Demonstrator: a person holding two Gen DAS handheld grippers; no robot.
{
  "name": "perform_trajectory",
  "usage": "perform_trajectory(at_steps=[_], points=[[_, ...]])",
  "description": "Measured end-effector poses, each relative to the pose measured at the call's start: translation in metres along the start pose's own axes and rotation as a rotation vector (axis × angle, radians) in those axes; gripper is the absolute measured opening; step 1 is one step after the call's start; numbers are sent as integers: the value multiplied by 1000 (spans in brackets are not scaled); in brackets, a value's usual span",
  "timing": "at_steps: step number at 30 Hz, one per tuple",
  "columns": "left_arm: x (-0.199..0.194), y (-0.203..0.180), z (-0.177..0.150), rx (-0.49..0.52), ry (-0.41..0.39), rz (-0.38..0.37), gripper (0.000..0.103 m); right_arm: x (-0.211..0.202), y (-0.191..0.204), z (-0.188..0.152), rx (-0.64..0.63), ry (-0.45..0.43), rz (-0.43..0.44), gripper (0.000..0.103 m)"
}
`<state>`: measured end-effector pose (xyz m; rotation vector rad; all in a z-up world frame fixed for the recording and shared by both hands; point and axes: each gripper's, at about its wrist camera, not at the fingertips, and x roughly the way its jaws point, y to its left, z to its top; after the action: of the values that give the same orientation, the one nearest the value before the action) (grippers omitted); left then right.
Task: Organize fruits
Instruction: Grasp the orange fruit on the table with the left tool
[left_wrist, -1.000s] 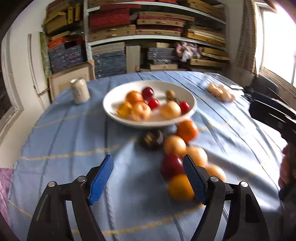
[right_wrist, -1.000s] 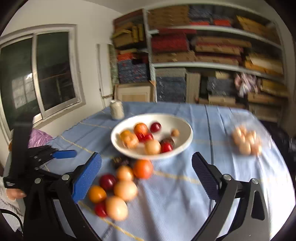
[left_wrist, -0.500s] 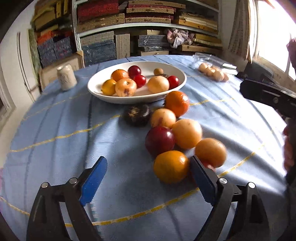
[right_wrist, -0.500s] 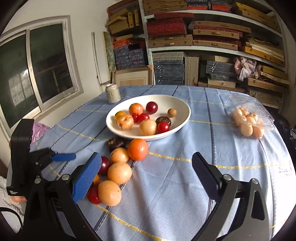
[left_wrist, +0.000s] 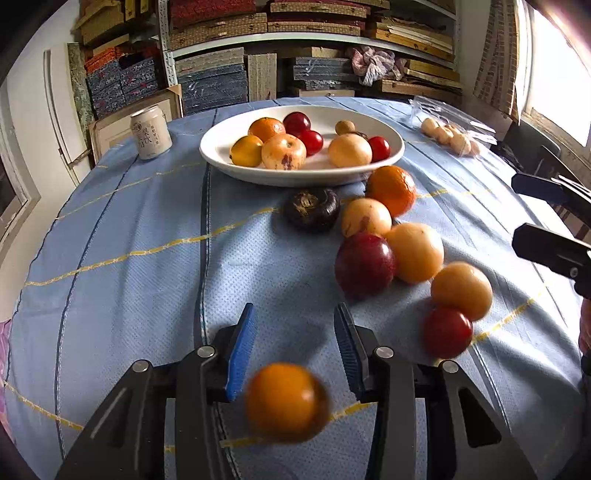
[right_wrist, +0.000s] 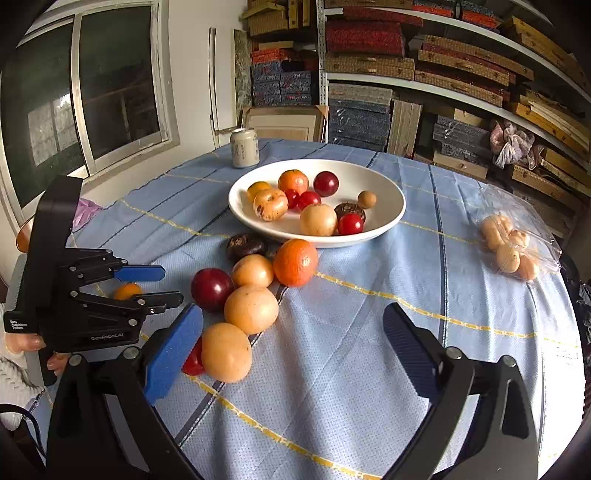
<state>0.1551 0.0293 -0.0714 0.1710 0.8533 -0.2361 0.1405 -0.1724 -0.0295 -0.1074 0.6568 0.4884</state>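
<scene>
Our left claw (left_wrist: 291, 339) has just been narrowing, yet nothing sits between its pads; the blurred orange fruit (left_wrist: 286, 400) lies behind them, contact unclear. Right claw (right_wrist: 291, 350) gapes empty.

My left gripper (left_wrist: 293, 334) is black, with blue ribbed pads (left_wrist: 242, 350) and silver screws at its linkage pivots. White lettering marks its side. My right gripper (right_wrist: 293, 354) matches it. A white knit sleeve (right_wrist: 13, 376) sits behind the left one.
</scene>
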Motion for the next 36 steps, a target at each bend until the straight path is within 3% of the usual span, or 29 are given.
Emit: perform_trajectory(at_steps=[4, 7, 10, 15, 18, 19, 22, 29, 36], points=[[-5, 0, -3, 20, -9, 12, 48, 1, 0, 0, -6, 7, 4, 96], [-18, 18, 2, -68, -64, -13, 56, 0, 0, -1, -6, 7, 5, 96], [-24, 33, 1, -130, -51, -32, 57, -1, -1, 0, -3, 5, 13, 96], [-42, 35, -28, -120, -2, -31, 58, -1, -1, 1, 0, 5, 18, 96], [-56, 26, -49, -102, -17, -22, 72, -3, 0, 1, -1, 0, 24, 96], [-59, 24, -53, -98, -22, -21, 72, -2, 1, 1, -1, -1, 26, 96], [-68, 14, -68, -70, -38, 9, 72, 0, 2, 0, -4, 7, 27, 96], [-74, 0, -81, -45, -23, -4, 70, 2, 2, -1, -2, 13, 30, 96], [-81, -8, -99, -18, 16, -22, 46, 2, 1, 0, 2, 5, 31, 96]])
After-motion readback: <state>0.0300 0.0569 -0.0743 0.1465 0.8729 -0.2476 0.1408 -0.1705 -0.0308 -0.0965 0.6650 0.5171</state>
